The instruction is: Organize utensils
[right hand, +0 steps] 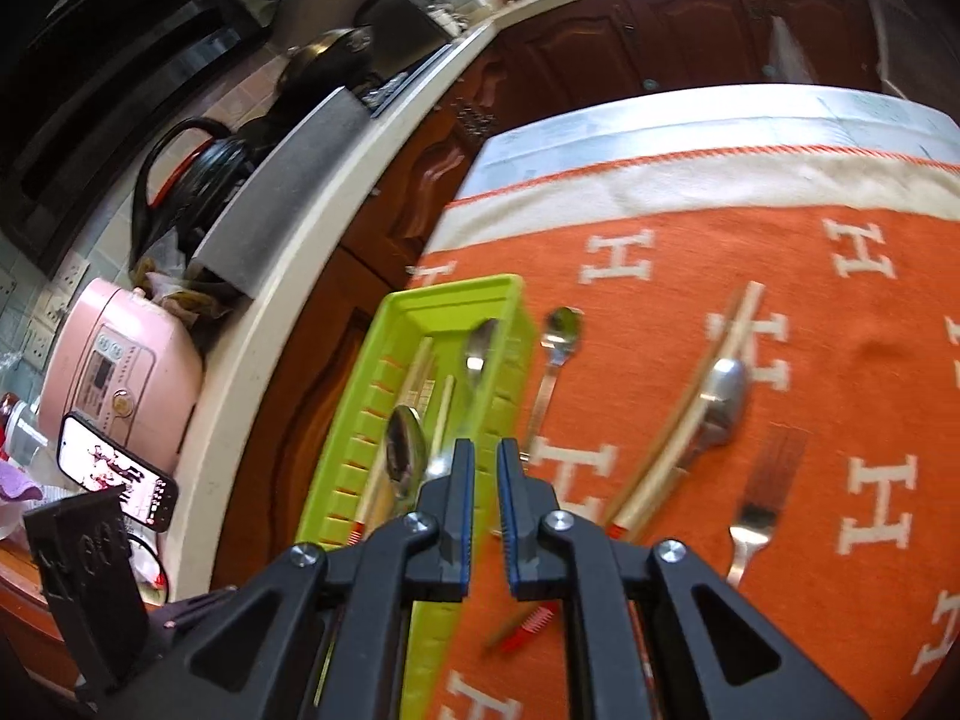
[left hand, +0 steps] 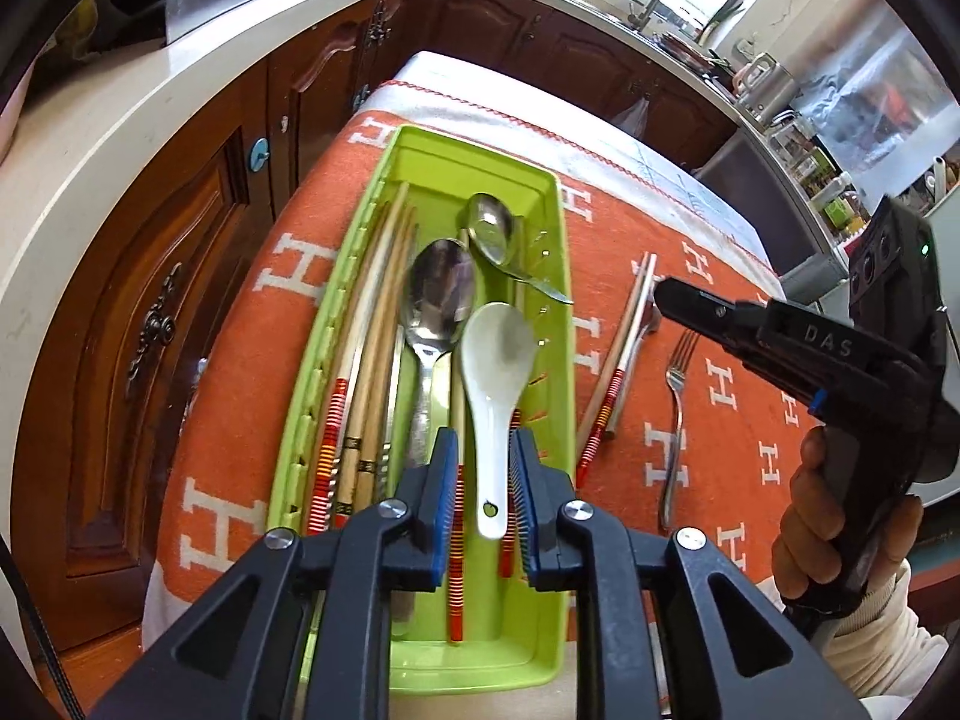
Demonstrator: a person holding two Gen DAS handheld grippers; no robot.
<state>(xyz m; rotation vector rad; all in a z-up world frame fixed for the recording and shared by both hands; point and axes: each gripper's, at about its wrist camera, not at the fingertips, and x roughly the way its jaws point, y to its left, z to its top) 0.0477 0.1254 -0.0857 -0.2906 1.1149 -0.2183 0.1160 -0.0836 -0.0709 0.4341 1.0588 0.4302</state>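
A lime-green tray (left hand: 558,360) lies on the orange cloth (left hand: 750,420). It holds wooden chopsticks (left hand: 372,330), a large steel spoon (left hand: 438,294) and a smaller steel spoon (left hand: 489,228). A white ceramic spoon (left hand: 498,360) lies in it too, its handle between the fingers of my left gripper (left hand: 485,450). Those pads stand slightly apart from the handle, so the left gripper is open. To the right, my right gripper (left hand: 660,294) hovers above a pair of chopsticks (left hand: 624,354) on the cloth. In the right wrist view that gripper (right hand: 486,450) is all but closed and empty.
On the cloth right of the tray (right hand: 420,312) lie a small spoon (right hand: 561,330), chopsticks (right hand: 690,420) crossed by another spoon (right hand: 723,396), and a fork (right hand: 762,504). Wooden cabinets (left hand: 150,330) border the table. A pink cooker (right hand: 120,372) and a phone (right hand: 114,474) sit on the counter.
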